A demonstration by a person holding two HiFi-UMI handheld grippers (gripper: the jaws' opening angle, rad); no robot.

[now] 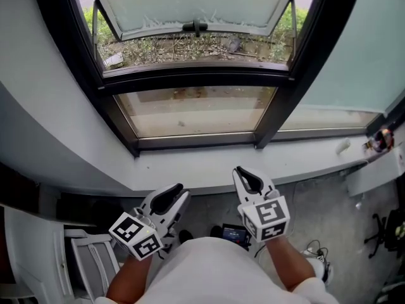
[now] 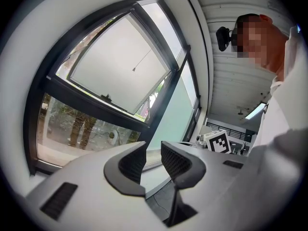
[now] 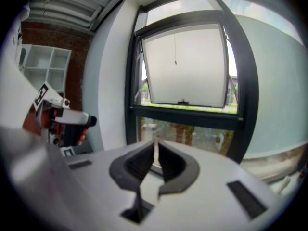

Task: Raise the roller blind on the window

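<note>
Low in the frame, the left gripper (image 1: 179,192) holds its jaws spread and empty. Beside it, the right gripper (image 1: 243,173) has its jaws all but pressed together, pinching nothing. The roller blind (image 1: 196,2) covers the tilted sash at top centre, above the sill (image 1: 190,167).

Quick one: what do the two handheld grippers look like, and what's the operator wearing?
The left gripper and right gripper match: pale grey moulded bodies with black jaw liners, whose pads are ribbed. Each carries a white cube printed with black square markers. No cables show on either. The person wears a white top, with the forearms uncovered.
</note>
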